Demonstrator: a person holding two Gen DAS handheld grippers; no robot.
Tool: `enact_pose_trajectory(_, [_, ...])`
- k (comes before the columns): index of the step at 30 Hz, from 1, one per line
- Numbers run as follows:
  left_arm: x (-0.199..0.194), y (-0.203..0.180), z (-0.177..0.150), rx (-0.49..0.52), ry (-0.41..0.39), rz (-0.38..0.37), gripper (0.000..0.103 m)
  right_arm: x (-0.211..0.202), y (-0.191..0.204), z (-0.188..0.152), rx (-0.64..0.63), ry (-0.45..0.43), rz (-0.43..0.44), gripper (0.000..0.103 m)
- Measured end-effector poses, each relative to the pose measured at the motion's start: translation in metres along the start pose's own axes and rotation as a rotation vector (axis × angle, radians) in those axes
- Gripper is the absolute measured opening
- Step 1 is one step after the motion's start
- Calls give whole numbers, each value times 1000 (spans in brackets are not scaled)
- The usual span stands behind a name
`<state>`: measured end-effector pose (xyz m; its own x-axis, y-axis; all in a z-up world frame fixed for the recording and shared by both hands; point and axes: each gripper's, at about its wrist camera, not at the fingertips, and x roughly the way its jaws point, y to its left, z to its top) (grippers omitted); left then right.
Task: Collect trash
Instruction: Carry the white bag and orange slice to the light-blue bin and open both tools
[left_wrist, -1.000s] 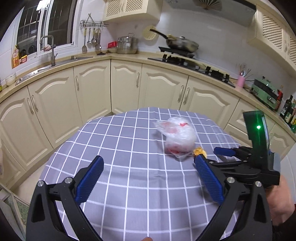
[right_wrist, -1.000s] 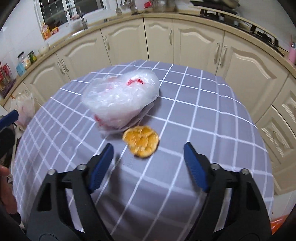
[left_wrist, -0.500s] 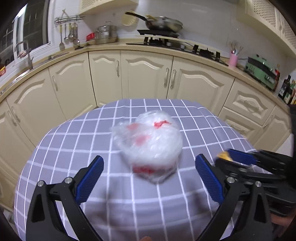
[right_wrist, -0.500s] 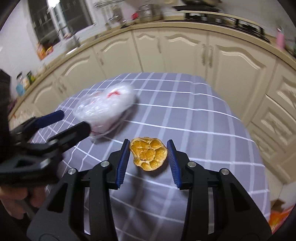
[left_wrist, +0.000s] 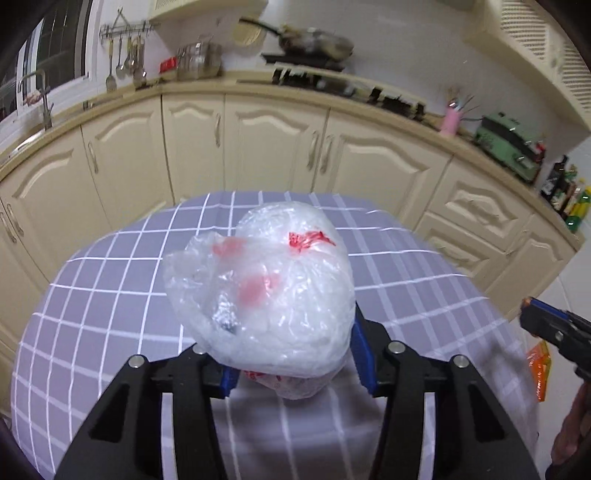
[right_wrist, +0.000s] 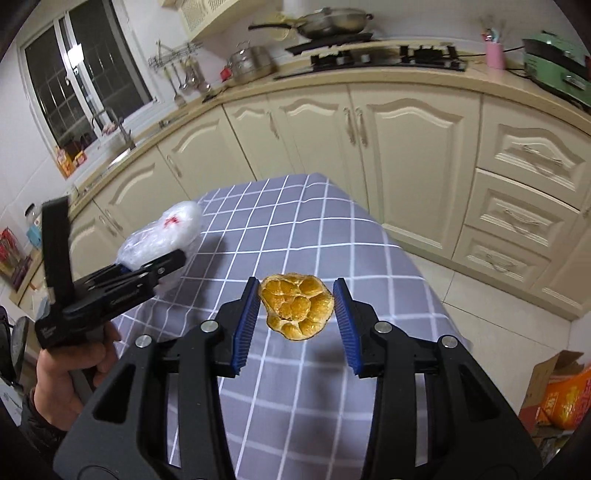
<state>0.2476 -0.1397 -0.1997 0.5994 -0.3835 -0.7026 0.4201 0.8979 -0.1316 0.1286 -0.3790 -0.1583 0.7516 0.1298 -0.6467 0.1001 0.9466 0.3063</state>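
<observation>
The left gripper is closing on the plastic bag, which bulges up between its blue pads above the checked cloth on the surface. The bag's underside hides where the pads meet it, so I cannot tell whether they press on it yet or whether it has left the cloth. The right gripper has its jaws part-way in and clamped on the orange peel — one pad on each side, the peel clear of the surface and hanging in the air.

For the bag, the sound way is to let the jaws finish coming in before any lift. Thin film crumples and slides, so a grip low on the bulk, where the contents give the pads something to bite, should hold better than one on loose folds near the red-printed top. Lift straight and slowly; if the film starts to slip, stop and re-grip rather than squeeze harder, which could tear it.

For the peel, keep the jaws as they are — it is light and stiff, and more pressure could crack it. Carry it level and steady, and keep the two grippers well apart so they do not knock.
</observation>
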Motion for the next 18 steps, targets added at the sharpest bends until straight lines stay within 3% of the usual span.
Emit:
enact_pose_trajectory(11, [-120, -89, -24, 88, -167, -151, 49, -132, -18, -30, 34, -164, -67, 40])
enact_pose_trajectory(18, [-157, -170, -55, 183, -183, -272, 49, -204, -64, -68, 132, -229, -143, 40])
